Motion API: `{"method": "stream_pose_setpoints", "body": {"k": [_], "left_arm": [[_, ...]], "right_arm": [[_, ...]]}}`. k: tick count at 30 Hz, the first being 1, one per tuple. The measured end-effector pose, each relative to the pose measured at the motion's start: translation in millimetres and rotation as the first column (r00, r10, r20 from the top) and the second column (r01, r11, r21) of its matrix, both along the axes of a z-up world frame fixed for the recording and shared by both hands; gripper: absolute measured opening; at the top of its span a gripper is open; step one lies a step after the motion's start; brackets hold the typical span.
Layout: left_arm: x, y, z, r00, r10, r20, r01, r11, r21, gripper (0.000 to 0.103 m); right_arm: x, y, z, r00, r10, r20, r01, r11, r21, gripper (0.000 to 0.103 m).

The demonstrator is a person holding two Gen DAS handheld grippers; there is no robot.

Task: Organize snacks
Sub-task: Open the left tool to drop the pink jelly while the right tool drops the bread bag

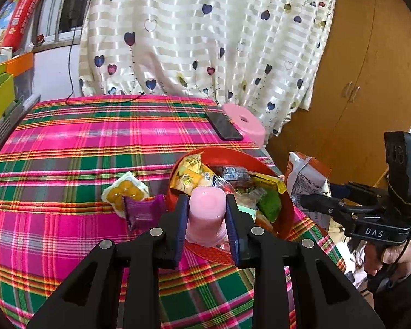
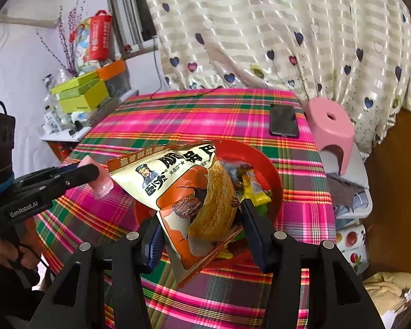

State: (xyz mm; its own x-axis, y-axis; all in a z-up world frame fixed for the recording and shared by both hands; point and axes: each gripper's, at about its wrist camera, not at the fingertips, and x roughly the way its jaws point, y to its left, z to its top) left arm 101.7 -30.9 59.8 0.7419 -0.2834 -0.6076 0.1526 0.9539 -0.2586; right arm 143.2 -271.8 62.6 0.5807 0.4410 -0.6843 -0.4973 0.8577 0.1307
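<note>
The red bowl (image 1: 283,208) near the table's right edge already holds many snacks. The left gripper (image 1: 207,219) clamps a pink jelly cup (image 1: 205,213), the right gripper (image 2: 202,235) an orange snack bag (image 2: 189,192), both above the bowl. Two packets (image 1: 134,200) left of the bowl remain.

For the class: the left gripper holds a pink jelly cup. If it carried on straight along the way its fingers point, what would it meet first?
Most likely the red bowl of snacks: the left gripper, shut on the pink jelly cup, points down over its near rim, toward the yellow packets inside. Depth is hard to judge here.
</note>
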Motion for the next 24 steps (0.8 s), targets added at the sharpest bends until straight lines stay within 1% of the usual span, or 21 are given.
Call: {"method": "stream_pose_setpoints", "body": {"k": [7, 13, 20, 24], "left_arm": [[16.9, -11.3, -11.7, 0.999, -0.030, -0.032, 0.030, 0.999, 0.011, 0.027], [34.0, -21.2, -24.0, 0.996, -0.056, -0.071, 0.057, 0.998, 0.019, 0.027], [48.3, -31.1, -39.9, 0.988, -0.089, -0.126, 0.090, 0.996, 0.004, 0.027], [55.3, -32.1, -48.8, 0.985, -0.084, -0.152, 0.086, 0.996, 0.009, 0.027]], "right_arm": [[8.7, -0.8, -20.7, 0.998, -0.007, -0.056, 0.006, 1.000, -0.018, 0.050], [16.1, 5.9, -37.2, 0.996, 0.000, -0.090, -0.005, 0.999, -0.052, 0.050], [19.4, 13.1, -41.5, 0.996, 0.021, -0.090, -0.027, 0.998, -0.065, 0.050], [18.6, 18.0, -44.9, 0.995, 0.036, -0.092, -0.041, 0.997, -0.062, 0.050]]}}
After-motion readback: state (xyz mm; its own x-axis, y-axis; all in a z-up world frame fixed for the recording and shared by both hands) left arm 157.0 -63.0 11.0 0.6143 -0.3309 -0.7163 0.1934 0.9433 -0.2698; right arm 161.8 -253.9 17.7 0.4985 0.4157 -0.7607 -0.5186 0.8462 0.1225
